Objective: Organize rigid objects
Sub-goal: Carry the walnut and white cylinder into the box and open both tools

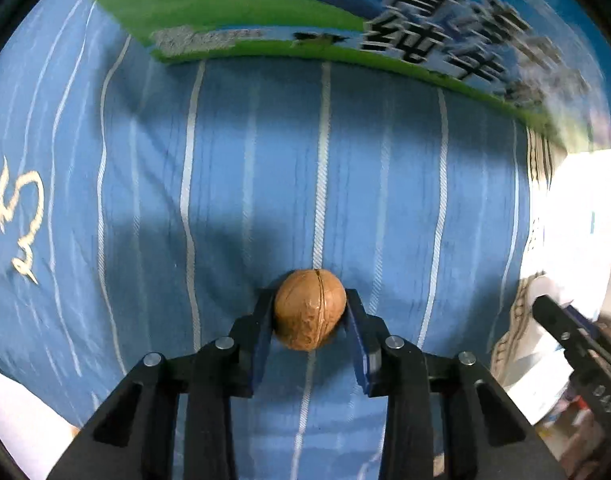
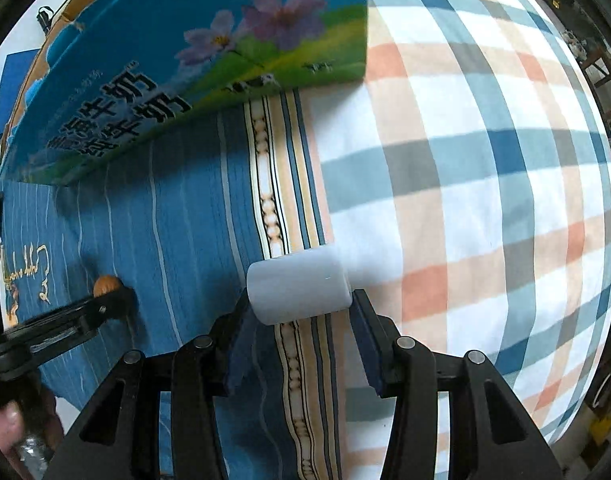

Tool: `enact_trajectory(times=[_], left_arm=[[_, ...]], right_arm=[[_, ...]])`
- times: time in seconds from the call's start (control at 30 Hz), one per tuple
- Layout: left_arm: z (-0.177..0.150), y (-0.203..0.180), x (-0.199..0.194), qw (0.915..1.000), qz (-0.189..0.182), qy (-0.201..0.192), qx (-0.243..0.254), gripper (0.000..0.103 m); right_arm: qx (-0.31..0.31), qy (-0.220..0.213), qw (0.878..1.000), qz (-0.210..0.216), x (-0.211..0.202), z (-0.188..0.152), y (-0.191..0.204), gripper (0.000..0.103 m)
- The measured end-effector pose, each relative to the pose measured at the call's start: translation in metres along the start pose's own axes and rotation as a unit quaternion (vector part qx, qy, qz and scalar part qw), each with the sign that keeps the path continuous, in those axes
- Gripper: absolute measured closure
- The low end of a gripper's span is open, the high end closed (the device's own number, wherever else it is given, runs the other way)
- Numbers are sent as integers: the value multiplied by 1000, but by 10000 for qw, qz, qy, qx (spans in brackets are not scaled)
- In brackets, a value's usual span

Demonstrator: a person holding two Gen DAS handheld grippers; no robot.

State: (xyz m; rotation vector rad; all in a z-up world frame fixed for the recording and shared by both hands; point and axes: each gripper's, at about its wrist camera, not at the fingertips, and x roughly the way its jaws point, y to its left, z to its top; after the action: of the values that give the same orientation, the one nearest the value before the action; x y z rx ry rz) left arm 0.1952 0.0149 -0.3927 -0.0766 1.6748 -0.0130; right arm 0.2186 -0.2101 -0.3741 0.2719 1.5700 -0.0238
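Pointing straight down, left gripper (image 1: pixel 310 312) fingers pinching walnut (image 1: pixel 310 309), right gripper (image 2: pixel 301 304) fingers clamping white cylinder (image 2: pixel 299 288).

The milk carton (image 2: pixel 193 92) bears large black Chinese characters, "牛奶" legible; its smaller print is too blurred.

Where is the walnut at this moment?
The walnut sits low in the left wrist view, gripped by the left gripper over the blue striped cloth.

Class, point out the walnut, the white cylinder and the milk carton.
walnut (image 1: pixel 310 309), left wrist view, middle of the shell.
white cylinder (image 2: pixel 299 288), right wrist view, curved side.
milk carton (image 2: pixel 209 60), right wrist view, printed side panel.
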Motion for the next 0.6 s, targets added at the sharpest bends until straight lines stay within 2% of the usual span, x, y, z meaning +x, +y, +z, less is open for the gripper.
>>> enact_trajectory(times=[0.13, 0.23, 0.3, 0.33, 0.57, 0.6], left_arm=[[-9, -14, -6, 9998, 105, -172, 75, 72], [-20, -27, -18, 9995, 71, -309, 72, 72], [-25, -30, -30, 9989, 70, -441, 113, 72], [-18, -35, -41, 9986, 81, -509, 127, 72], [-40, -44, -106, 9941, -72, -1054, 227, 72], [-44, -44, -119, 9932, -117, -1129, 247, 72]], right_arm=[[-88, -48, 9999, -64, -2, -8, 4, 54], [-223, -85, 9996, -125, 0, -14, 36, 54], [-353, -142, 9991, -183, -4, -17, 42, 54], [-411, -181, 9988, -215, -13, -25, 32, 54], [-826, -484, 9951, -247, -46, -48, 48, 54], [-857, -518, 9947, -220, -48, -39, 45, 54]])
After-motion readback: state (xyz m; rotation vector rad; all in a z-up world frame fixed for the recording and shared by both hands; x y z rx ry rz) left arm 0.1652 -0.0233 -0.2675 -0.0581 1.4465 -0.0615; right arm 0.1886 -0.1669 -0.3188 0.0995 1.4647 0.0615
